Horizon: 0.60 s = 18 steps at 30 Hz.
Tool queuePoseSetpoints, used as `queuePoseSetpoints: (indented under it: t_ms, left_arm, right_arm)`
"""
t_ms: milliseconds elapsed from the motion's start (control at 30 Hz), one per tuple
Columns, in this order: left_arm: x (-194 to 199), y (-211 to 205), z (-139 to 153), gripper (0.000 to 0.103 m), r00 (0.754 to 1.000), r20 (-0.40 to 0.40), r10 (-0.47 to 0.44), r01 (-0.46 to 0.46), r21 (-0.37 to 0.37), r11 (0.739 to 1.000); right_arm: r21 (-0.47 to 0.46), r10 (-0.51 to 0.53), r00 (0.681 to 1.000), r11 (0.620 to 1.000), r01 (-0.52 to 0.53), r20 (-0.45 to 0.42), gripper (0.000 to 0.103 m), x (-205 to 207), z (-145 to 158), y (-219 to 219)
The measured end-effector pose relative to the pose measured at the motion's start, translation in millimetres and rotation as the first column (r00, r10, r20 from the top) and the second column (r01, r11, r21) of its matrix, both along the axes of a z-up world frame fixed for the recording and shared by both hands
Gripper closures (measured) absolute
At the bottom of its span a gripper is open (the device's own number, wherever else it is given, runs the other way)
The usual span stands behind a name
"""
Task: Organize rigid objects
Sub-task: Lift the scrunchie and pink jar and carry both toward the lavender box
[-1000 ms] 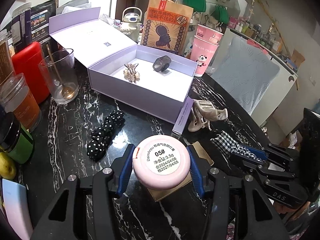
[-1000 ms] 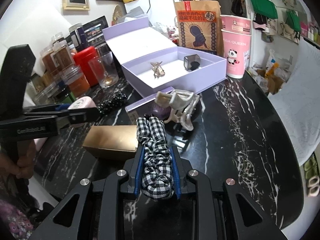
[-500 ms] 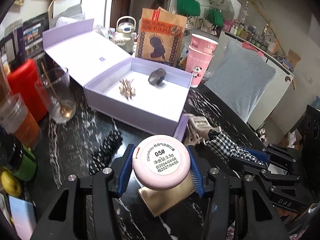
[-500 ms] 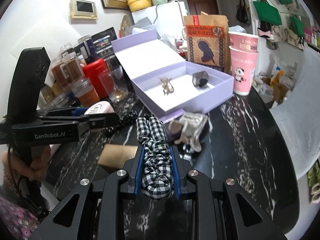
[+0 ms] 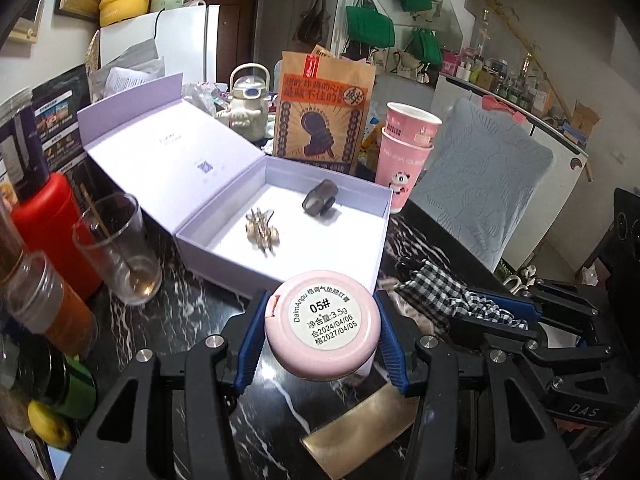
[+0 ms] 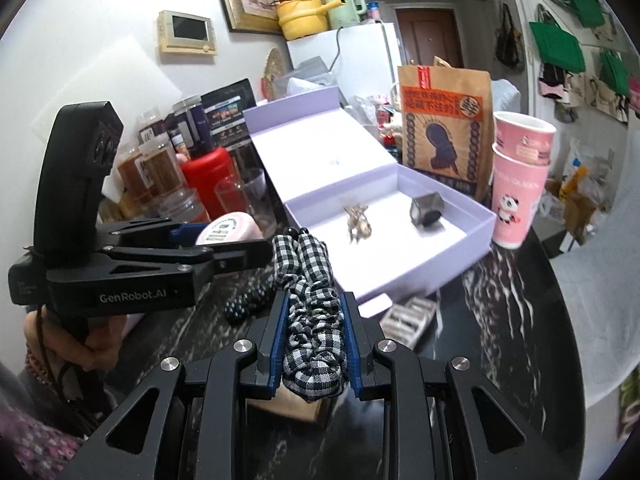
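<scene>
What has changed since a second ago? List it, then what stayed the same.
Both tools have risen from the tabletop and moved closer to the open lavender box: the left tool carries the pink round case, the right tool the checked scrunchie. Nothing was grabbed or released. The two clips in the box, the gold box and the polka-dot scrunchie on the table stayed put.
</scene>
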<state>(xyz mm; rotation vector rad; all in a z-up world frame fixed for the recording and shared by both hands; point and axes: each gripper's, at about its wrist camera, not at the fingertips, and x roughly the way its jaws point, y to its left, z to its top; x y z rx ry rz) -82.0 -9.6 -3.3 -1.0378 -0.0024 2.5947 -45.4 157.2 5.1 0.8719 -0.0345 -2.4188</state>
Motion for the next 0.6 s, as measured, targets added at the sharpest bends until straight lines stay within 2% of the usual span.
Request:
queuePoseSetpoints:
  t_ms: [600]
  left_arm:
    - [-59.1, 8.6, 19.9, 0.052, 0.998, -0.040, -0.040, 0.039, -0.013, 0.999]
  right_arm:
    - [-0.001, -0.019, 1.000, 1.000, 0.019, -0.018, 0.078, -63.5, 21.5, 4.9]
